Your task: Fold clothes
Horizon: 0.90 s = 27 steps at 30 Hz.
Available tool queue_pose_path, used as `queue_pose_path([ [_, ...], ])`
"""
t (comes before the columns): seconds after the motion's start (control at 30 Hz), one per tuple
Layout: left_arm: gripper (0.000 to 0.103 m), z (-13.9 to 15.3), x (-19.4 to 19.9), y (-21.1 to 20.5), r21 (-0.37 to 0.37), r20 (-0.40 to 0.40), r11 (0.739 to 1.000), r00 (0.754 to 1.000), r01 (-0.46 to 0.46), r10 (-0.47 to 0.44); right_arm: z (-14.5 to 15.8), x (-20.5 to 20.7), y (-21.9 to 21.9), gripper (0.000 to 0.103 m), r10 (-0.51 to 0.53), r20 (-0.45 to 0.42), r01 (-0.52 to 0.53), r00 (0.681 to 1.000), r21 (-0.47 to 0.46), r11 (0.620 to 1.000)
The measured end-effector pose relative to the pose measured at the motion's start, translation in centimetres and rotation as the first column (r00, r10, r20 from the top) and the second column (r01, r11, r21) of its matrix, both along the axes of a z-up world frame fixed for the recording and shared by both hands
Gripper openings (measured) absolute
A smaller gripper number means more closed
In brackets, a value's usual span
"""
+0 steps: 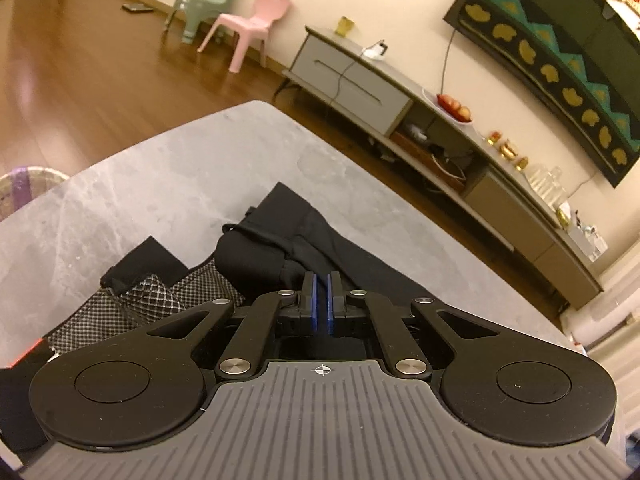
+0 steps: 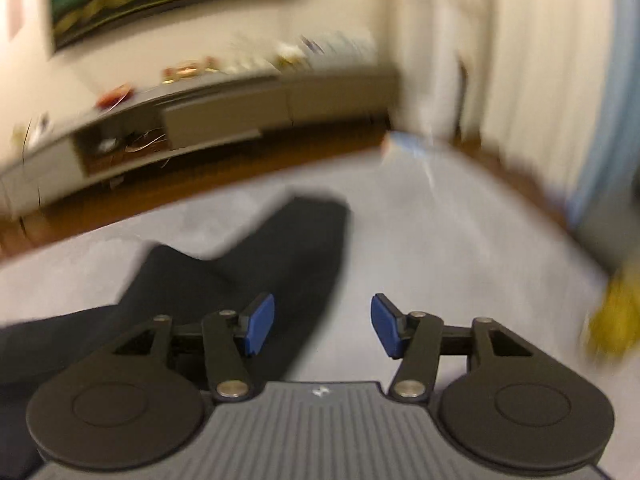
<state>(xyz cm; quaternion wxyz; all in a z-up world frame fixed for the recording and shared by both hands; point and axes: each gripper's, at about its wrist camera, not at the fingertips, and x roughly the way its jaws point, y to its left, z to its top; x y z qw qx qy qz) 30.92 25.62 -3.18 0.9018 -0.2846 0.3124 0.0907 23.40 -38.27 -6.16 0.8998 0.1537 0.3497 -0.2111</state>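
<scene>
A black garment [image 1: 288, 236] with a drawstring and a mesh lining [image 1: 160, 300] lies bunched on the grey table [image 1: 168, 176]. My left gripper [image 1: 322, 300] sits low over it, its blue pads nearly together with dark cloth seeming to run between them. In the blurred right wrist view the same black garment [image 2: 272, 256] spreads flat on the table [image 2: 440, 248], one leg pointing away. My right gripper [image 2: 323, 326] is open and empty, its left fingertip [image 2: 260, 322] over the garment's right edge, its right one over bare table.
A long grey TV cabinet [image 1: 400, 92] runs along the far wall under a dark screen [image 1: 560, 52]. A pink chair [image 1: 256, 24] and a green chair [image 1: 204, 4] stand on the wooden floor. A basket [image 1: 24, 188] sits at the table's left. A yellow object [image 2: 616, 320] lies at the right.
</scene>
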Motion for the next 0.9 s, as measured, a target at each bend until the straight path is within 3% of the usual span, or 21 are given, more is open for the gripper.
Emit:
queue_pose_path([
  [0.13,0.000,-0.3,0.1,0.0,-0.005,-0.002,1.000,1.000,0.002,-0.002,-2.8,-2.2,-3.8,0.055,-0.069,0.019,0.064,0.997,0.198,0.978],
  [0.3,0.000,-0.5,0.8,-0.6,0.005,-0.006,0.999,0.999,0.039,-0.039,-3.9,2.0,-3.2,0.058,0.025,0.064,-0.042,0.998,0.268,0.963],
  [0.33,0.000,-0.6,1.1,-0.8,0.012,-0.010,0.999,0.999,0.051,-0.051,-3.7,3.0,-2.7,0.054,0.052,0.055,-0.064,0.997,0.237,0.969],
  [0.37,0.000,-0.8,1.3,-1.0,0.020,-0.015,0.998,0.998,0.061,-0.061,-3.6,4.0,-2.2,0.023,0.080,0.044,-0.087,0.996,0.207,0.974],
  [0.4,0.000,-0.9,1.6,-1.2,0.028,-0.018,0.997,0.998,0.066,-0.065,-3.6,4.8,-1.4,0.005,0.123,0.013,-0.124,0.992,0.176,0.977],
  [0.47,0.000,-1.1,2.0,-1.1,0.041,-0.022,0.998,0.999,0.050,-0.049,-2.6,5.1,-0.4,0.004,0.159,0.015,-0.160,0.987,0.096,0.982],
  [0.57,0.000,-1.0,1.9,0.7,0.003,0.000,1.000,1.000,0.000,0.000,1.6,2.2,0.7,0.000,0.103,0.110,-0.089,0.989,-0.127,0.988],
  [0.63,0.000,-0.7,1.7,2.2,-0.044,0.016,0.999,1.000,-0.017,0.017,2.7,0.2,1.4,0.001,0.000,0.082,0.028,0.997,-0.338,0.941],
  [0.67,0.000,-0.6,1.6,2.8,-0.064,0.022,0.998,0.999,-0.021,0.023,2.4,-0.3,1.3,0.009,-0.038,0.064,0.060,0.997,-0.379,0.923],
  [0.73,0.000,-0.3,1.2,3.8,-0.088,0.035,0.996,0.999,-0.024,0.028,1.2,-1.3,0.2,0.015,-0.079,-0.020,0.067,0.997,-0.351,0.934],
  [0.8,0.000,0.3,0.5,4.7,-0.117,0.056,0.993,0.998,-0.020,0.026,1.3,-3.3,0.5,0.026,-0.079,-0.003,0.075,0.997,-0.279,0.957],
  [0.87,0.001,0.6,-0.1,5.2,-0.154,0.076,0.988,0.997,-0.003,0.015,1.8,-4.3,3.4,0.034,0.022,0.010,-0.019,1.000,-0.245,0.969],
  [0.9,0.010,0.6,-0.2,5.4,-0.170,0.075,0.985,0.997,0.005,0.008,2.2,-4.5,5.8,0.039,0.097,0.025,-0.088,0.995,-0.237,0.967],
])
